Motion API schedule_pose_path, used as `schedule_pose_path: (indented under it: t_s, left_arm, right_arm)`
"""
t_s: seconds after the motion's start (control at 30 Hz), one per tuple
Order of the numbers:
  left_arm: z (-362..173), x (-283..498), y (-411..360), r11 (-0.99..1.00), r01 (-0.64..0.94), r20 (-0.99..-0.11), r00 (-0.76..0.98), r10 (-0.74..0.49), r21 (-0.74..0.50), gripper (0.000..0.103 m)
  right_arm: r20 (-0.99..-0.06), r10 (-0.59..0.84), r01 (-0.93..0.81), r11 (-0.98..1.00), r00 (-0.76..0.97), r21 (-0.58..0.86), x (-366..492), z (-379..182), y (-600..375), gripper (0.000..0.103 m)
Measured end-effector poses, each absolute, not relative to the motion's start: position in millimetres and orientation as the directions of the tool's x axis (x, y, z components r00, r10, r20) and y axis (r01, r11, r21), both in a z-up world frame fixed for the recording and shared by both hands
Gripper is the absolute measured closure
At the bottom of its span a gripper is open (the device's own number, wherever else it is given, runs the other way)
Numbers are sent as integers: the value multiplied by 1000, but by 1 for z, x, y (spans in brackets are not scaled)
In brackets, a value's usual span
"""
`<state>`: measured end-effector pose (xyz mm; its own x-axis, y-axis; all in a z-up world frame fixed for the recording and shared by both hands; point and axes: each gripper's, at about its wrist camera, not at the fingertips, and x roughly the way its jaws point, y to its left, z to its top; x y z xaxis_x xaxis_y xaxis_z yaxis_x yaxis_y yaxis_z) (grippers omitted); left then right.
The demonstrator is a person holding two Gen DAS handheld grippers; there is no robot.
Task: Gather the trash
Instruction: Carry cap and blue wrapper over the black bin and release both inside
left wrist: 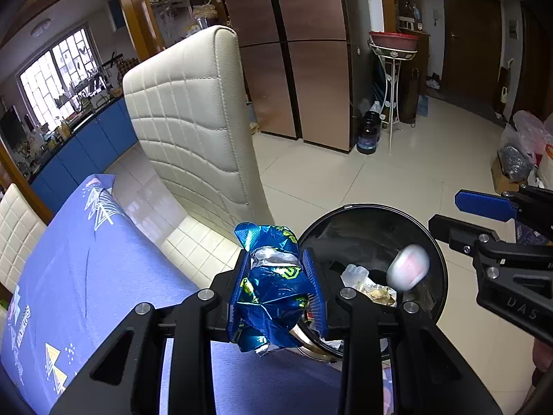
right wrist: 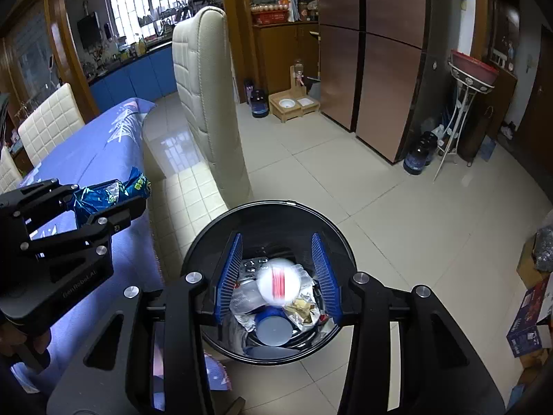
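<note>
My left gripper [left wrist: 276, 259] is shut on a crumpled blue foil snack wrapper [left wrist: 273, 290], just left of the black round trash bin [left wrist: 439, 252] on the floor. The same wrapper [right wrist: 138, 181] shows in my left gripper [right wrist: 103, 200] in the right wrist view, over the table edge. My right gripper [right wrist: 276, 242] hangs open over the bin [right wrist: 266, 204]. A blurred white piece with red stripes [right wrist: 278, 285] is in the air between its pads, touching neither. In the left wrist view that piece [left wrist: 408, 268] is inside the bin's mouth, below my right gripper [left wrist: 446, 212]. The bin holds several scraps.
A table with a blue-violet cloth [left wrist: 69, 259] lies to the left, with a cream padded chair [left wrist: 193, 121] beside the bin. A copper-coloured fridge [right wrist: 387, 52], dark jugs [right wrist: 420, 154] and a metal stand [right wrist: 463, 103] line the far wall. Boxes [right wrist: 528, 325] sit on the floor at right.
</note>
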<state>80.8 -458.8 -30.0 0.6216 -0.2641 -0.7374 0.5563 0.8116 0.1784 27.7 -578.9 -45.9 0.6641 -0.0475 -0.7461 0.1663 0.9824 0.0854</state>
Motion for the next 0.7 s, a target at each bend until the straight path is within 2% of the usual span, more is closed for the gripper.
schedule_pose_path:
  t_s: [0.5,0.7]
  left_arm:
    - [-37,81,-480,785,595,-750,596,-287,172,70]
    - [-36,79,-490,772,614,-749,587,-307,164,70]
  right_arm:
    - [-762,-100,250,965,640,83,23,-59,-600,56]
    - [-758,-117,274,958,642,85,18,-58,-607,51]
